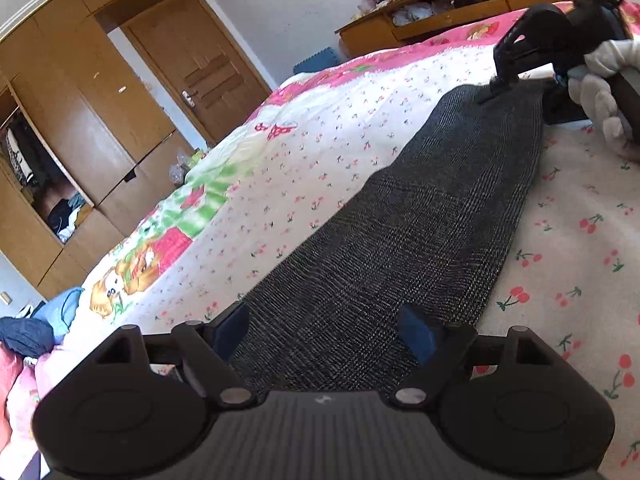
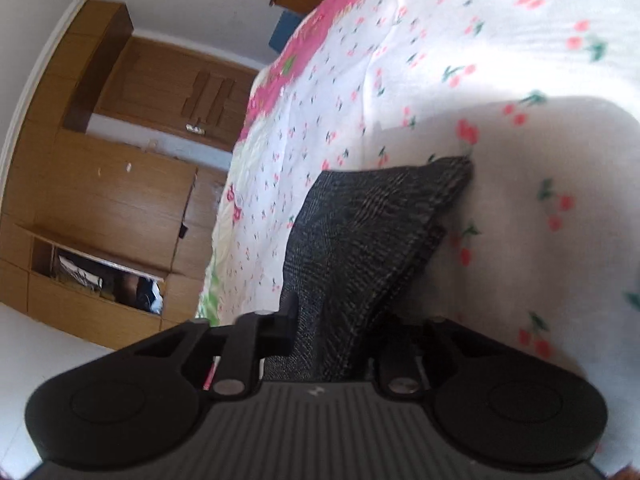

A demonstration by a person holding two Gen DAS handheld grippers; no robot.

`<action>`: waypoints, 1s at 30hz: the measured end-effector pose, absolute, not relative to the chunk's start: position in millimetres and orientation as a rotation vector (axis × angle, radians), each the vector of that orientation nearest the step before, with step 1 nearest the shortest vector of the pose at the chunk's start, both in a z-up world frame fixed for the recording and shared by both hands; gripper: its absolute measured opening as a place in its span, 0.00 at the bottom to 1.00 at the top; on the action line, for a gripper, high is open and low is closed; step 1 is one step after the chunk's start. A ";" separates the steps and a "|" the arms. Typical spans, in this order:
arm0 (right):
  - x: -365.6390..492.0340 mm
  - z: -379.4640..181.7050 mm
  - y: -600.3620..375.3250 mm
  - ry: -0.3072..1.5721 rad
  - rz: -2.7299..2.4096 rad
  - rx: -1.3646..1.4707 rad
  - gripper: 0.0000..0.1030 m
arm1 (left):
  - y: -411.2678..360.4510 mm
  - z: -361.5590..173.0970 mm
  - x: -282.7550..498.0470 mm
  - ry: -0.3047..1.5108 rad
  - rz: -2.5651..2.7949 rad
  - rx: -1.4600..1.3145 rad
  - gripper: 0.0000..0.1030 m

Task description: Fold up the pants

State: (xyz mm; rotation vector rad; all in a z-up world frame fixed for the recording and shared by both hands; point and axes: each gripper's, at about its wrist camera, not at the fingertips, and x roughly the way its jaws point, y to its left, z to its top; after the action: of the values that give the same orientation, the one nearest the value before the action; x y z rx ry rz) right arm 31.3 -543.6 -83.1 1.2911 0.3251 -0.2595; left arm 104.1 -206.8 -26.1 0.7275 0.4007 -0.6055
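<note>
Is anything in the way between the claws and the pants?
No. The dark pants lie stretched on the cherry sheet, already between the left claw fingers, and the right claw grips one end.

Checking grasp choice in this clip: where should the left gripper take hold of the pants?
At the near end of the pants, between the open left gripper. The cloth lies flat on the bed, so come in low along its length; the right gripper already pinches the far end.

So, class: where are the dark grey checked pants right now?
The dark grey checked pants lie stretched along the cherry-print bedsheet, spanning from the left gripper to the right gripper.
</note>
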 end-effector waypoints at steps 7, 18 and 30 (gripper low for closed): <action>41.1 7.1 -498.9 0.234 -0.056 1.134 0.06 | -167.8 -20.7 102.9 0.411 -0.584 0.673 0.92; 174.1 83.6 -139.0 0.545 0.486 0.481 0.06 | 57.5 -0.8 109.3 0.485 -0.203 0.570 0.92; 141.0 19.5 81.9 0.573 0.566 -0.217 0.06 | 155.2 -14.7 89.7 0.561 -0.107 0.415 0.92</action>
State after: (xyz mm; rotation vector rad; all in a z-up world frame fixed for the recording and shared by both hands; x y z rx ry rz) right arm 141.0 81.9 19.5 -0.2166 0.5728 0.5661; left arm 89.7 155.2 -14.7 0.4147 0.5615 -0.1070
